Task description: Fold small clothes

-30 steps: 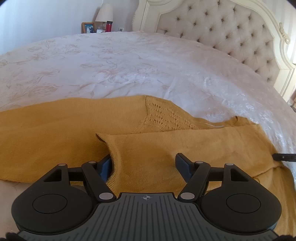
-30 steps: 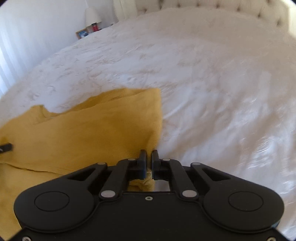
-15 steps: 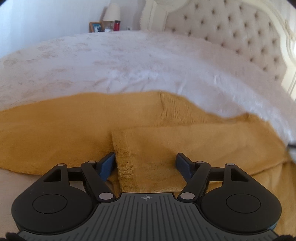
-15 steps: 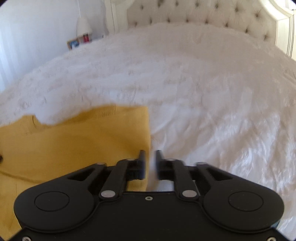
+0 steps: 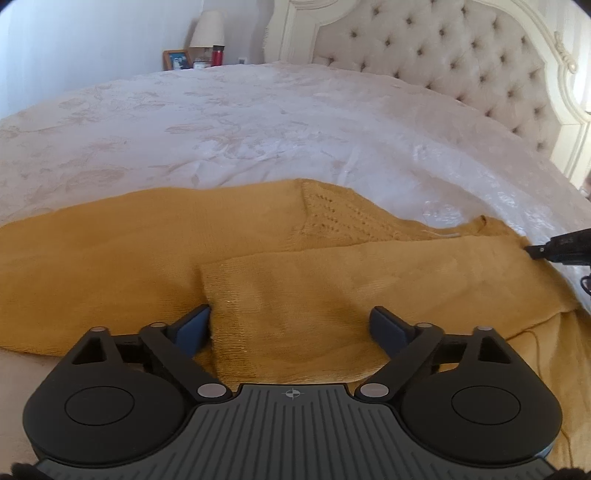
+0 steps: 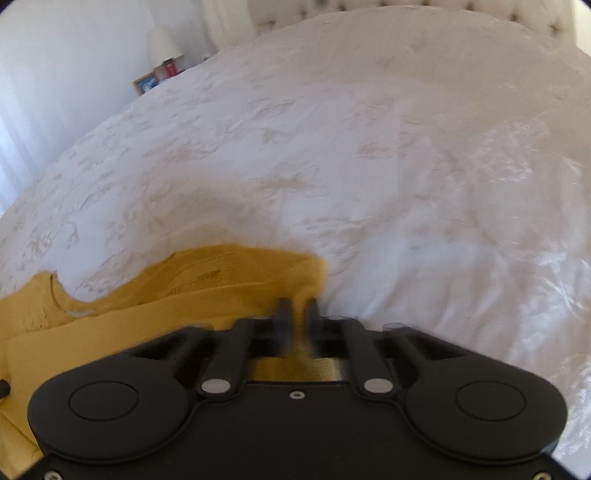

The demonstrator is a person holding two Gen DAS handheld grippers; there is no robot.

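A mustard-yellow knit sweater [image 5: 155, 251] lies spread on the white bedspread, with one sleeve [image 5: 369, 280] folded across its body. My left gripper [image 5: 291, 326] is open, its fingers low over the sleeve's cuff end, one on each side of it. In the right wrist view the sweater [image 6: 155, 306] fills the lower left. My right gripper [image 6: 297, 314] has its fingers close together with a fold of the sweater's edge between them. The right gripper's tip also shows in the left wrist view [image 5: 561, 245] at the sweater's right edge.
The white embroidered bedspread [image 5: 258, 122] stretches far beyond the sweater. A tufted headboard [image 5: 443, 55] stands at the back right. A nightstand with a lamp [image 5: 208, 33], a picture frame and a red bottle is at the far back.
My right gripper opened slightly, then closed again on the sweater's edge and shifted. My left gripper stayed open over the folded sleeve, with the view moving a little.
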